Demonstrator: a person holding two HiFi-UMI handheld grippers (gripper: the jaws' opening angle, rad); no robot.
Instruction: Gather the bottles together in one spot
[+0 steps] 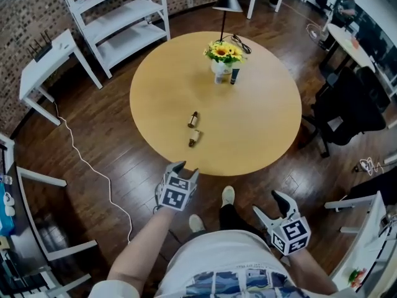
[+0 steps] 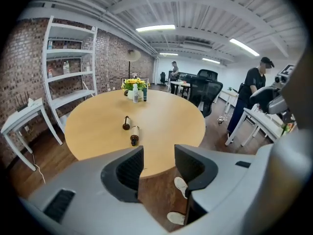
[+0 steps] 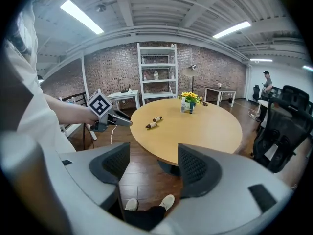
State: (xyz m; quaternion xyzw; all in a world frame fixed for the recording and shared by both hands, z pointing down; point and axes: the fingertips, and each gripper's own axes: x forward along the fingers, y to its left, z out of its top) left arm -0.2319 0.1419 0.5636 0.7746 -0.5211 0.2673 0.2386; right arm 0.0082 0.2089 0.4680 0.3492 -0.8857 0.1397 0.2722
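Observation:
Two small brown bottles (image 1: pixel 193 119) (image 1: pixel 195 138) lie on their sides close together near the front of the round wooden table (image 1: pixel 260 129). A clear bottle (image 1: pixel 219 77) and a dark bottle (image 1: pixel 234 76) stand upright by the sunflower vase (image 1: pixel 224 57) at the far side. My left gripper (image 1: pixel 185 169) hovers just off the table's near edge, open and empty, pointing at the lying bottles (image 2: pixel 126 123) (image 2: pixel 134 135). My right gripper (image 1: pixel 268 205) hangs lower right over the floor, open and empty. In the right gripper view the left gripper (image 3: pixel 115 119) shows beside the table.
A white shelf unit (image 1: pixel 124 23) and a white side table (image 1: pixel 46 64) stand at the back left. A floor lamp (image 1: pixel 226 2) is behind the table, a black office chair (image 1: pixel 347 113) at the right. A white cable (image 1: pixel 93 172) runs across the floor.

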